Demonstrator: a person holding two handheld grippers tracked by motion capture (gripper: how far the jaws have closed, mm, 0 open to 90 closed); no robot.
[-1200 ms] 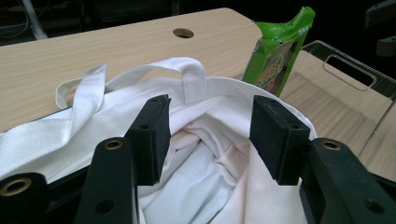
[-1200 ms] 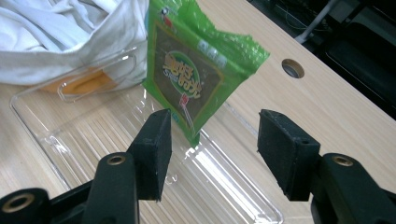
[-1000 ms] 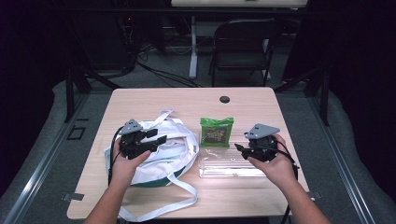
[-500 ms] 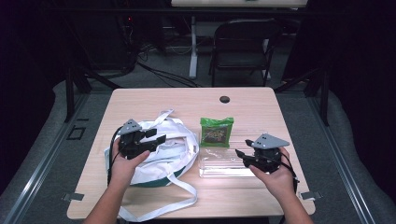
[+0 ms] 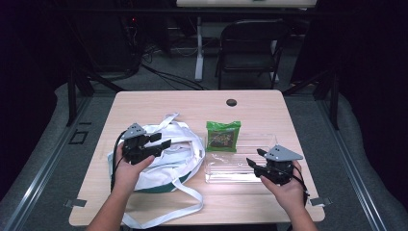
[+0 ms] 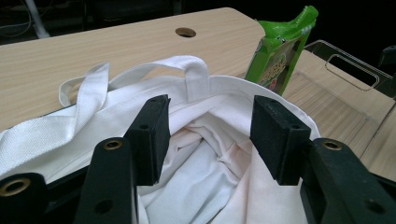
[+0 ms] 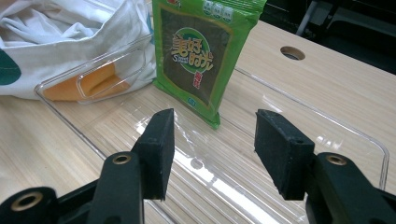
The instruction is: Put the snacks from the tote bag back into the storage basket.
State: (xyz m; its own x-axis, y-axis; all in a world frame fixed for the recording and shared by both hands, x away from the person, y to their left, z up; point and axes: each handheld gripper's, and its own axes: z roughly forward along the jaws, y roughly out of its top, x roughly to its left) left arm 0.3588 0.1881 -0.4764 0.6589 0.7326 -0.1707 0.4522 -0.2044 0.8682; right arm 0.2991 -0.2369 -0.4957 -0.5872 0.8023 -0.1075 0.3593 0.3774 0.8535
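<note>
While the right tongs (image 7: 210, 154) gape empty over the clear tray (image 7: 327, 135), a green packet (image 7: 201, 51) (yellow Chinese characters, small unreadable script) leans on its far edge; the left tongs (image 6: 208, 140), equally wide, hover over the white tote bag (image 6: 205, 163) on the bench (image 5: 269, 103)

The tote bag (image 5: 166, 159) hides its own inside; its lower strap (image 5: 159, 219) runs off-frame.

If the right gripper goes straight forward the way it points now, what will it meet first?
Most likely the green snack packet, which stands in the clear plastic tray right ahead of the open right gripper. The gripper is already above the tray, so if it points slightly downward it might touch the tray's floor first.
</note>
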